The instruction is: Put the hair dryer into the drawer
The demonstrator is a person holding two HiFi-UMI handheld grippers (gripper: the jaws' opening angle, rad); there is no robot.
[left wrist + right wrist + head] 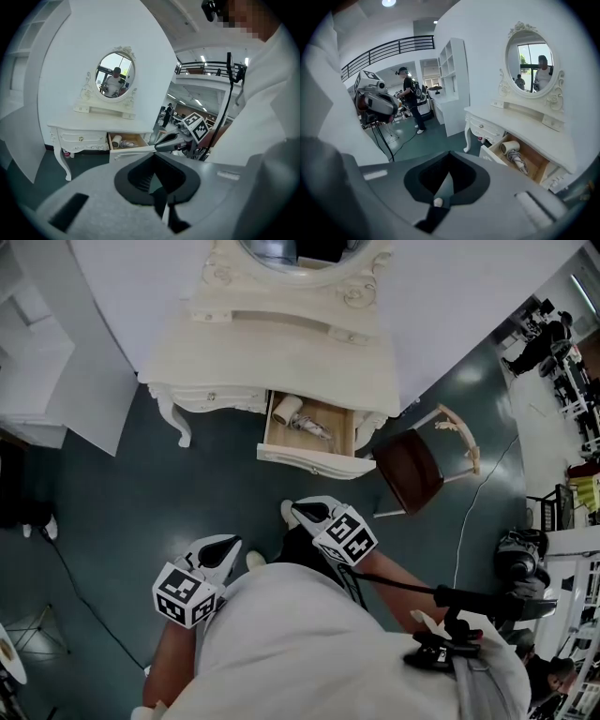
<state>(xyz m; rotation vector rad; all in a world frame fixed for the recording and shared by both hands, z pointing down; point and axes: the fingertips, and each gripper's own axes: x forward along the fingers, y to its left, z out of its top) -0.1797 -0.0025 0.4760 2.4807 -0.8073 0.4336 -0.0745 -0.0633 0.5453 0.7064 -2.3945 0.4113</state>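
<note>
Claws hang over the dark floor (141, 502), both empty: left claw (230, 544) with its tips together, right claw (295, 511) closed tight beside it. Farther off, at the white bench (281, 352), the hair dryer (289, 411) lies inside the open drawer (309, 461), toward its left end, cord (312, 427) alongside.

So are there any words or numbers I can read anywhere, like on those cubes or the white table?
None can be read.
Left cube on the left gripper: black-and-white squares only, no letters.
Right cube on the right gripper: the same, only a pattern.
Pale label in the left gripper view: too blurred to read.
Dressing table, drawer, hair dryer: no print shows.
</note>
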